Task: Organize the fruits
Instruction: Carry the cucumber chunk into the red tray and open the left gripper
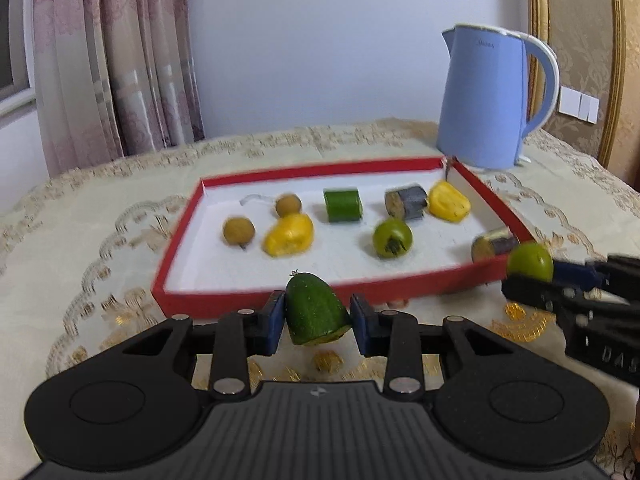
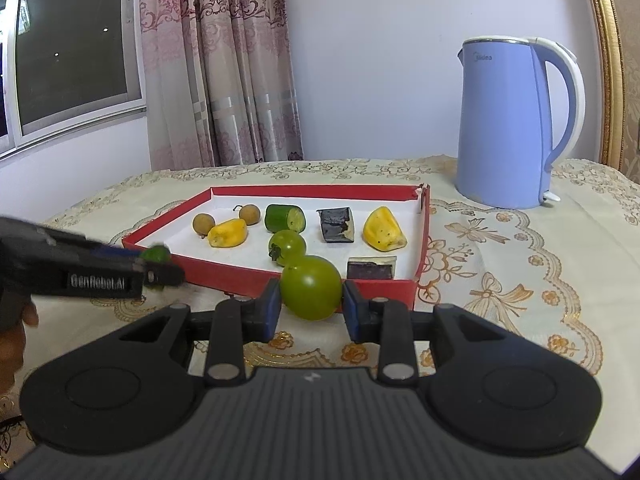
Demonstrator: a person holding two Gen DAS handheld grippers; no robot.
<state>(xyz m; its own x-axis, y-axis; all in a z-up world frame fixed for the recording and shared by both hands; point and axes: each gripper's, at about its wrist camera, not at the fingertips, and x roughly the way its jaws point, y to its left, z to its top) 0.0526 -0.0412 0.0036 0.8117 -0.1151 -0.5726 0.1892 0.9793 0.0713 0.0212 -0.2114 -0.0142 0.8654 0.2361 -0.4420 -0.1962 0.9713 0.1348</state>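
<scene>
We have both grippers low at the front: left gripper point(image 1: 318, 316) clamped on its load, right gripper point(image 2: 308, 306) likewise, fingers pointing slightly downward.

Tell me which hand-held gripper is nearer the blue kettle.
Right. The right hand-held gripper sits at the tray's kettle-side corner; the left is farther along the front rim from the blue kettle.

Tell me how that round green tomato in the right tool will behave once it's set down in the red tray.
The green tomato looks round and smooth, so it will probably roll on the flat white floor of the red tray unless set on its stem end. Its glossy skin suggests it could slip between the right tool's pads. It keeps its shape in the grip, so it is likely firm.
</scene>
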